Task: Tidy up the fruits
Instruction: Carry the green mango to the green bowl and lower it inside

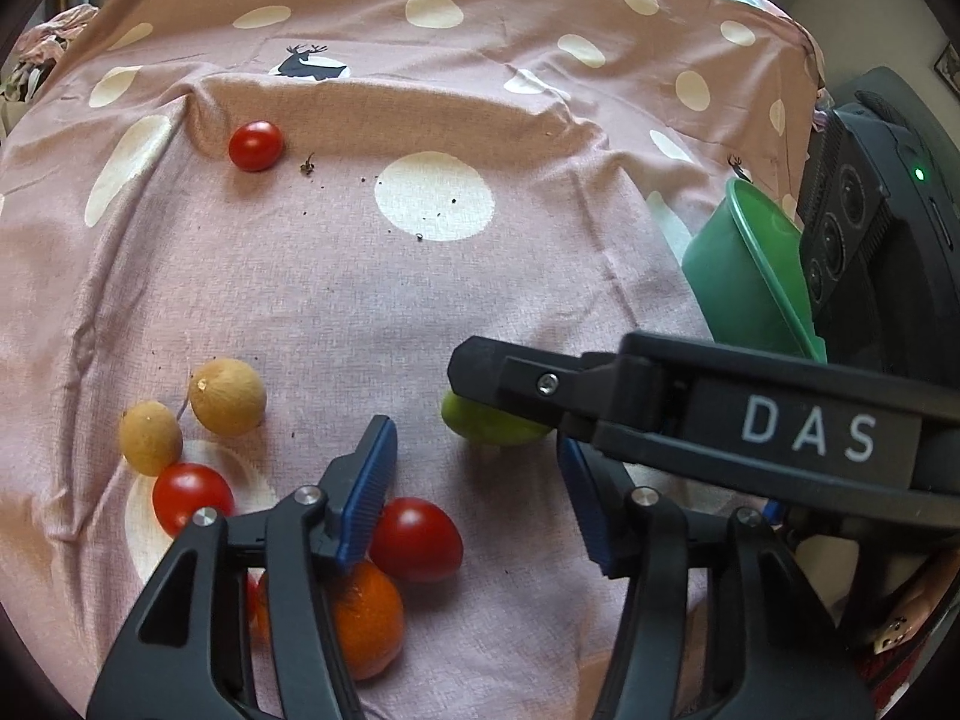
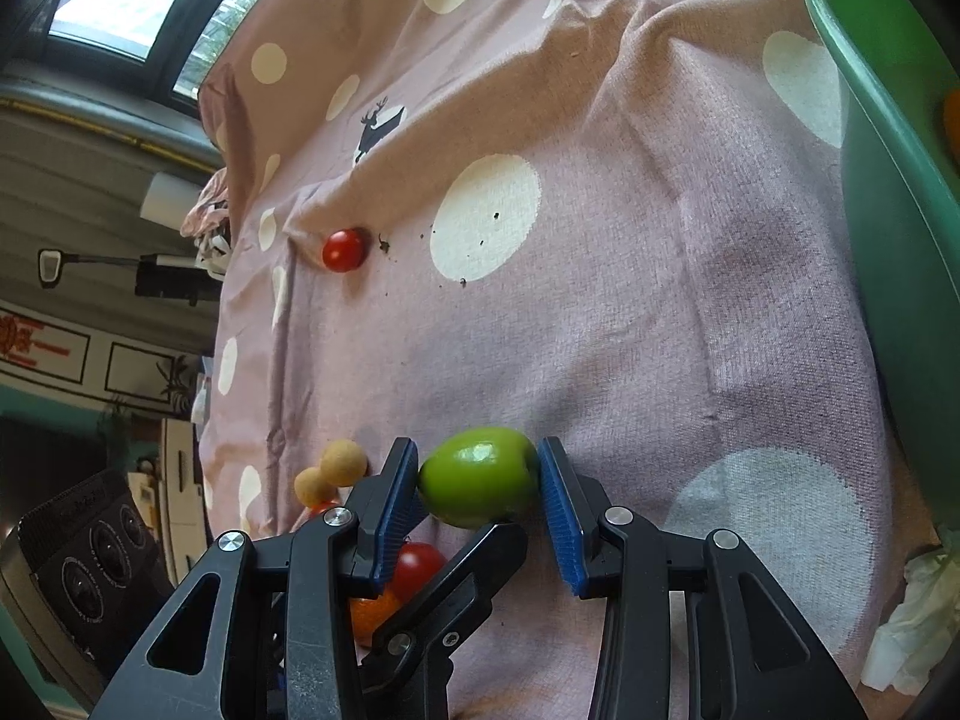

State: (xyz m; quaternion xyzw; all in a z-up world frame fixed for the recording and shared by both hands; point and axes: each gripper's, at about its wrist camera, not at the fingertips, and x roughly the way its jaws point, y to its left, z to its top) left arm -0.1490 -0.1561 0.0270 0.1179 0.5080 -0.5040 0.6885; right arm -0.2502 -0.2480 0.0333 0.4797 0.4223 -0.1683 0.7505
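My right gripper (image 2: 478, 480) is shut on a green fruit (image 2: 480, 477), with both blue pads pressed on its sides just over the pink cloth. In the left wrist view the same green fruit (image 1: 486, 427) shows under the right gripper's finger (image 1: 504, 378). My left gripper (image 1: 474, 498) stands open next to it with nothing between its pads. By its left pad lie two red tomatoes (image 1: 417, 537) (image 1: 192, 495), an orange (image 1: 366, 624) and two tan round fruits (image 1: 228, 396) (image 1: 150, 438). A third tomato (image 1: 256, 146) sits far back on the left.
A green bowl (image 1: 756, 276) (image 2: 888, 180) stands at the right edge with something orange (image 2: 951, 120) inside. The pink dotted cloth (image 1: 420, 300) has folds and dark crumbs near the far tomato. A crumpled tissue (image 2: 918, 630) lies at the lower right.
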